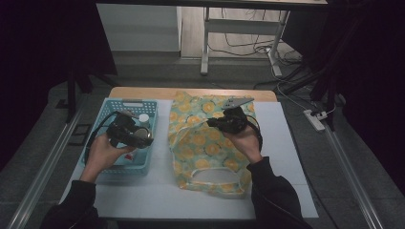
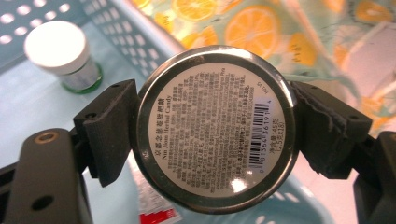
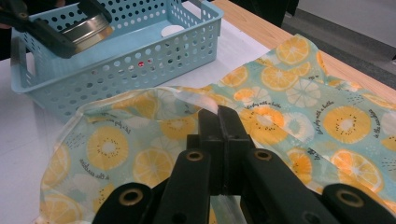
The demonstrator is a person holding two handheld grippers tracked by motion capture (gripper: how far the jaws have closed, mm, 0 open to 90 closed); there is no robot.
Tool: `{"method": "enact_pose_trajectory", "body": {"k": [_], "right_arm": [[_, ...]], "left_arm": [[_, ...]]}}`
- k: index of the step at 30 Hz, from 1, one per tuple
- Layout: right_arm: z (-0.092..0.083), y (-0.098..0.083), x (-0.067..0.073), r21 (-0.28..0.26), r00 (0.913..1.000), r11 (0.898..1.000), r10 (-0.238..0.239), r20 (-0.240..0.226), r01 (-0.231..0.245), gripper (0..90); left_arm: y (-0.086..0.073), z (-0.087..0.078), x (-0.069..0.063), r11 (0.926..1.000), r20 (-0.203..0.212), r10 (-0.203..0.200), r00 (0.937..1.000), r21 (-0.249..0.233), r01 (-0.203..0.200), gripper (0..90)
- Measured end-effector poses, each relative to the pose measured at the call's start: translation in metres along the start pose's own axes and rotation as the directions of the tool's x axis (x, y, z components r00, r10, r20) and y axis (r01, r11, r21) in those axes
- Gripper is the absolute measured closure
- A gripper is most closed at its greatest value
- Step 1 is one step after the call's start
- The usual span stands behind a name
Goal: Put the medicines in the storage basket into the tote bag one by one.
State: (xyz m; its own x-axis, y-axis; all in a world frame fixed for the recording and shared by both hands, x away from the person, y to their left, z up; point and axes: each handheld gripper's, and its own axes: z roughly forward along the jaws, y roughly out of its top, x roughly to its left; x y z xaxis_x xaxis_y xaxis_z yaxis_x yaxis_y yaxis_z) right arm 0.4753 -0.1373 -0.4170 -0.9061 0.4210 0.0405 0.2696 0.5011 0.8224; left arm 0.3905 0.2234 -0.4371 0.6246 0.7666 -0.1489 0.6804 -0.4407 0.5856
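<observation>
A round metal tin (image 2: 205,140) with a printed label and barcode sits between the pads of my left gripper (image 2: 217,126), which is shut on its sides. In the high view that left gripper (image 1: 138,136) holds the tin (image 1: 144,135) just above the light blue basket (image 1: 107,112). A bag (image 1: 200,143) printed with orange slices lies on the table to the right of the basket. My right gripper (image 3: 218,116) is shut on the bag's translucent top edge (image 3: 187,95) and holds it raised, with the bag (image 3: 154,154) bulging below. The right gripper (image 1: 214,123) is over the bag's upper middle.
Inside the basket (image 2: 135,37) stand a small white-capped bottle (image 2: 58,46) and a red and white packet (image 2: 154,205). The basket (image 3: 140,60) is on a white mat (image 1: 282,143) over a wooden table. Beyond the far edge is a floor with cables.
</observation>
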Motion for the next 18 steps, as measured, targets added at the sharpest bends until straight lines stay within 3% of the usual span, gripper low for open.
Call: {"method": "enact_pose_trajectory", "body": {"k": [8, 18], "right_arm": [[0.000, 0.000, 0.000, 0.000, 1.0000, 1.000, 0.001, -0.002, -0.001, 90.0], [0.000, 0.000, 0.000, -0.004, 1.0000, 1.000, 0.005, -0.001, -0.005, 90.0]], "left_arm": [[0.007, 0.000, -0.019, 0.9989, 0.027, 0.045, 0.9986, -0.014, -0.044, 20.0], [0.018, 0.005, -0.043, 0.9945, 0.072, 0.101, 0.9923, -0.034, -0.099, 20.0]]}}
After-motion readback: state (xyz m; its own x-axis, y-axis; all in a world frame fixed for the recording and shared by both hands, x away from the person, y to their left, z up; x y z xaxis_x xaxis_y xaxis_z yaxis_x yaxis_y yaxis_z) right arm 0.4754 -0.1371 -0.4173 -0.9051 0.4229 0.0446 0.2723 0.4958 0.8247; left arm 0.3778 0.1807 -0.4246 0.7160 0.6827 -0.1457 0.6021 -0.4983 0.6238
